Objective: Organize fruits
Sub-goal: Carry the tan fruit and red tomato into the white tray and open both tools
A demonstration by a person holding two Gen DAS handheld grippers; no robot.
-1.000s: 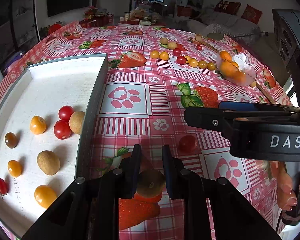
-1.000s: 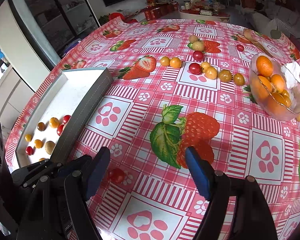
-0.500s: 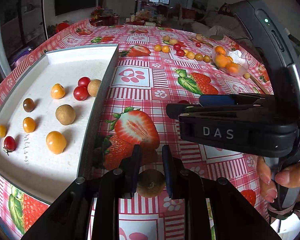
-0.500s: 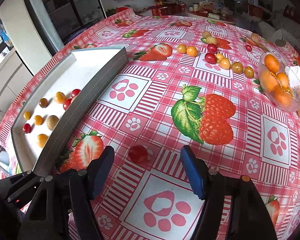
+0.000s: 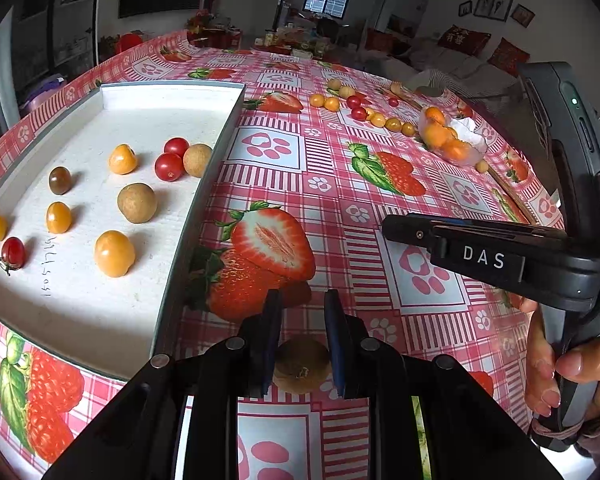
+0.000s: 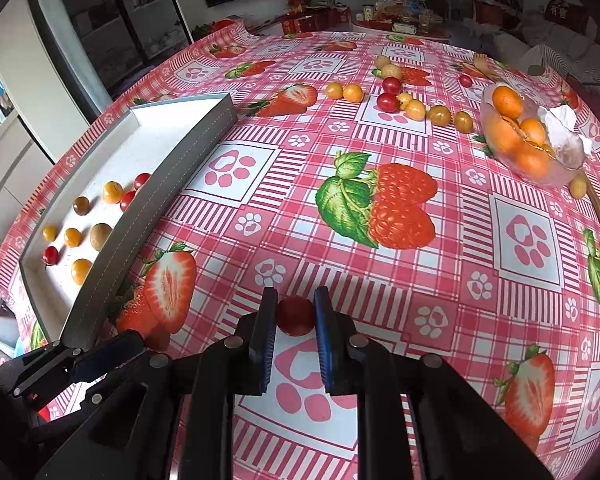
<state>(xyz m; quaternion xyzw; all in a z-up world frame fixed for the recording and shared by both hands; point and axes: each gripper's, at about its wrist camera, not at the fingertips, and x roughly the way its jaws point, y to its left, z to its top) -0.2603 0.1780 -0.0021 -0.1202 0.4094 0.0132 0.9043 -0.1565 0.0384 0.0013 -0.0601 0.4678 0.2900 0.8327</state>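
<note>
The left gripper (image 5: 302,344) clamps a round, rough brown fruit (image 5: 302,365) above the glossy counter (image 5: 340,184). The right gripper (image 6: 295,328) pinches a smooth red tomato (image 6: 295,315) beside the white tray (image 6: 148,216).

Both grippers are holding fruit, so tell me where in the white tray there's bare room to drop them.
The far half of the white tray, beyond the red cherry tomatoes up to its back wall, is bare. So is the near corner, between the big yellow tomato and the front rim. The middle band is crowded with fruit.
</note>
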